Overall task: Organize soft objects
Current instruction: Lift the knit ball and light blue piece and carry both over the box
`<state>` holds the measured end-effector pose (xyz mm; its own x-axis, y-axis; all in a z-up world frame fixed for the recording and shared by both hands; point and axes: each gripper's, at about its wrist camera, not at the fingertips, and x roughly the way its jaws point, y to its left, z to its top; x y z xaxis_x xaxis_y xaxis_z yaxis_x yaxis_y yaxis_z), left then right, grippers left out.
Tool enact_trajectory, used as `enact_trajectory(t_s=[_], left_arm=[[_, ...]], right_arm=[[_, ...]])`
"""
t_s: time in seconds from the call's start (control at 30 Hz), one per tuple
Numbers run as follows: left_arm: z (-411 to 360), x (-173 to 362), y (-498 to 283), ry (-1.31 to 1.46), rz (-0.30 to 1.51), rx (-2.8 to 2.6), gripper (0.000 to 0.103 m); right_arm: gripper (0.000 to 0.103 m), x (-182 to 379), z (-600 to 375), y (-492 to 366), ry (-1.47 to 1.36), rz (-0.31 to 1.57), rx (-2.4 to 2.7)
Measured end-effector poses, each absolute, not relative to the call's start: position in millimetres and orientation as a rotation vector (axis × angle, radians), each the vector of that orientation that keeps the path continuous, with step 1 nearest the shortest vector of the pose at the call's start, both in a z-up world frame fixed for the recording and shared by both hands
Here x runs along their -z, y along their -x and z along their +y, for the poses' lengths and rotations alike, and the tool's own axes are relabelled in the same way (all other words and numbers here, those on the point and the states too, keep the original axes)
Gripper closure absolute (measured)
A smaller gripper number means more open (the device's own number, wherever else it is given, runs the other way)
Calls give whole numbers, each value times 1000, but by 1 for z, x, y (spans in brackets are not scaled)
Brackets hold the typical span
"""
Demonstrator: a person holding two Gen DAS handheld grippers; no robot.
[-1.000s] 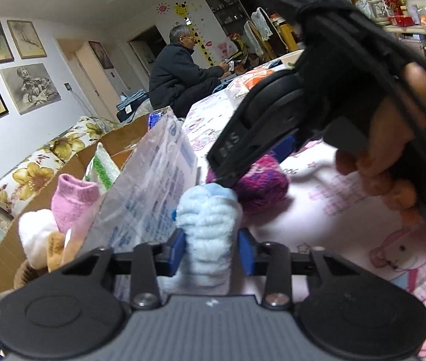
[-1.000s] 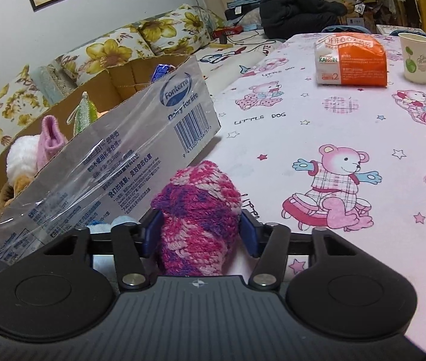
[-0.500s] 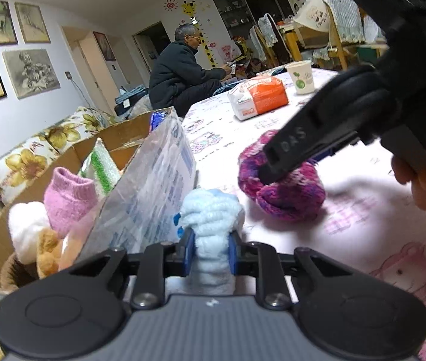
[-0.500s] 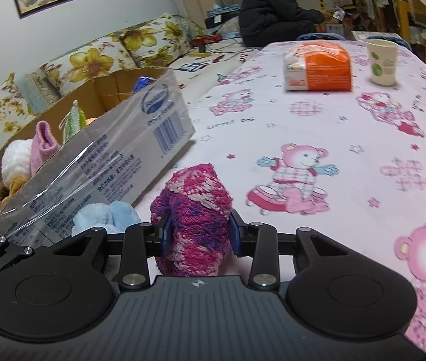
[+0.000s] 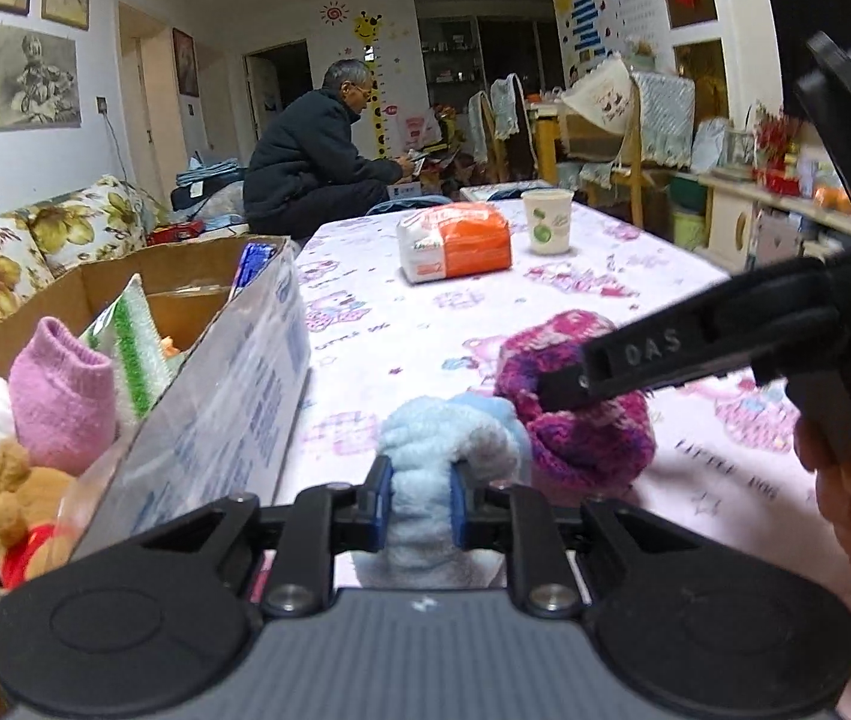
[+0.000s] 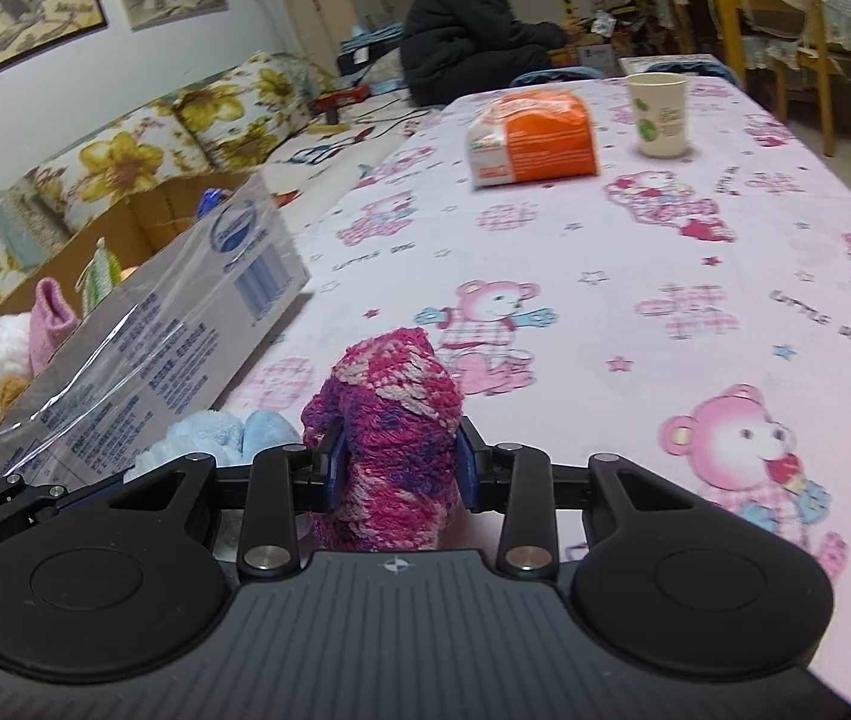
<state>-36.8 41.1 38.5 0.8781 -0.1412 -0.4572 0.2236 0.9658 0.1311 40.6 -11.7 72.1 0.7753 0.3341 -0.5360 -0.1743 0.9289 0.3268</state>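
Two soft knits yield under pinched middles: the left gripper (image 5: 419, 501) squeezes the blue sock (image 5: 443, 450), the right gripper (image 6: 400, 468) clamps the pink-purple sock (image 6: 392, 420); both look light.

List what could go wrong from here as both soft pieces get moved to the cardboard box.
1. The left tool pinches only the lower part of the fluffy light-blue sock; it might slip out.
2. The right tool, shut on the pink-and-purple knitted sock, sits close beside the left one; they may collide.
3. The open cardboard box already holds soft items, and its taped flap may snag.
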Motion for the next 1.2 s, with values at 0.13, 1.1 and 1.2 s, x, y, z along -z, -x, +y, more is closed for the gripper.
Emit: enact_trajectory(t_s=[0.13, 1.1, 1.2], left_arm=[[42, -43, 33, -156, 448, 216, 86], [95, -84, 47, 131, 233, 330, 86], [109, -89, 46, 162, 201, 303, 86]], right_arm=[[60, -73, -18, -31, -280, 613, -248], [60, -92, -29, 33, -334, 539, -108], [60, -96, -24, 32, -323, 514, -129]])
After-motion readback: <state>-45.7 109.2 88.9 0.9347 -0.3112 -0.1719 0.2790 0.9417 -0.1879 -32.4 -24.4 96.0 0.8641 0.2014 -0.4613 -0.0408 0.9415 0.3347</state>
